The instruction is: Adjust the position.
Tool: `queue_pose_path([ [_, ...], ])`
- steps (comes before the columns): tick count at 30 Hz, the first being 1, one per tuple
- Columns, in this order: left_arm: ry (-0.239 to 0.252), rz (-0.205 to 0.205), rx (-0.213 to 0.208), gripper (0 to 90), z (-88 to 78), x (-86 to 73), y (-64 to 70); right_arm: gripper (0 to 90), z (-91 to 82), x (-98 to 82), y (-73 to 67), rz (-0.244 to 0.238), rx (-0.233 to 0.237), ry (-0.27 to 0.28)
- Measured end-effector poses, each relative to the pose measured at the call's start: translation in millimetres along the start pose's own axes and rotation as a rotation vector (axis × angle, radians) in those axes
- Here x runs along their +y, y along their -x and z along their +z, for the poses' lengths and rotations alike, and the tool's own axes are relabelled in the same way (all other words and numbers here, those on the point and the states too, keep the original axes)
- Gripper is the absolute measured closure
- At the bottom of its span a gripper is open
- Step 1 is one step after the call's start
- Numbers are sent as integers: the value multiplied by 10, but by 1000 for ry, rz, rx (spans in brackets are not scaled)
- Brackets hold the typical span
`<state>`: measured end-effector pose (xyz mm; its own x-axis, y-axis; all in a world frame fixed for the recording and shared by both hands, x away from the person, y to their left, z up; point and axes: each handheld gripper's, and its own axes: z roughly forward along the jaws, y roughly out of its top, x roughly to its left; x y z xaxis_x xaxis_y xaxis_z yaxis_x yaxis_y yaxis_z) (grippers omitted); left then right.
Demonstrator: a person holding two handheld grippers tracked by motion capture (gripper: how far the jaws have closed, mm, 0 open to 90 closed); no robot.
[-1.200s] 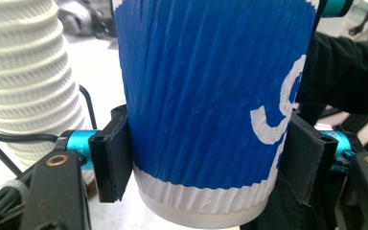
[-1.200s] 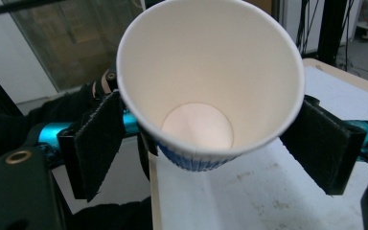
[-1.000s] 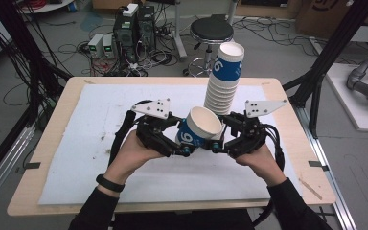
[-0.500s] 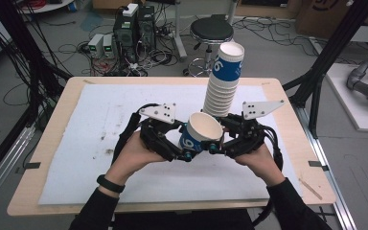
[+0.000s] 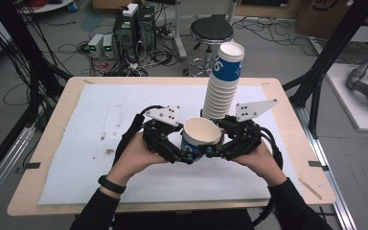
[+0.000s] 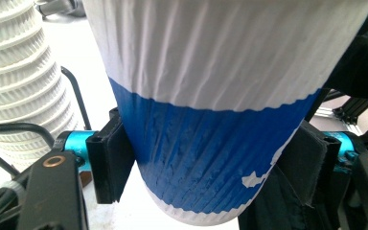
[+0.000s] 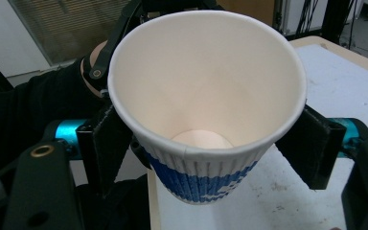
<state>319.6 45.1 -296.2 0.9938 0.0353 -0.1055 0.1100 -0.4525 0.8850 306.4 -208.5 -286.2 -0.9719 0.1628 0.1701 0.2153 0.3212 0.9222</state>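
With the left gripper (image 5: 188,154) fingers pinching the blue-and-white ribbed paper cup (image 5: 200,139) low above the worktop (image 5: 76,143), I keep the right gripper (image 5: 214,149) fingers closing squarely on its upper wall.

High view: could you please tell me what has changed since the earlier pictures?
The right gripper closed around the paper cup, its jaws just opening slightly; the left gripper loosened, its jaws just closing on it again. The cup stack stayed put.
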Motion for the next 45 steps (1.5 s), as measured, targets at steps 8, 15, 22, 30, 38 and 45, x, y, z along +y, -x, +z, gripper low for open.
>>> queue_pose_path([
  [8,111,-20,-15,282,-73,-14,-30,190,-27,-8,1,16,6,70],
  [15,109,-6,-22,282,-34,-6,-13,191,-55,-6,-5,36,16,148],
  [22,90,-8,-27,276,8,-4,-8,214,-28,-17,-7,32,21,136],
  [30,151,-36,-32,211,-5,14,10,225,-17,-24,-16,21,19,148],
  [38,166,-44,-31,206,-17,17,11,226,10,-19,-40,14,14,150],
  [45,170,-49,-26,210,-18,15,2,226,24,-19,-39,14,13,151],
])
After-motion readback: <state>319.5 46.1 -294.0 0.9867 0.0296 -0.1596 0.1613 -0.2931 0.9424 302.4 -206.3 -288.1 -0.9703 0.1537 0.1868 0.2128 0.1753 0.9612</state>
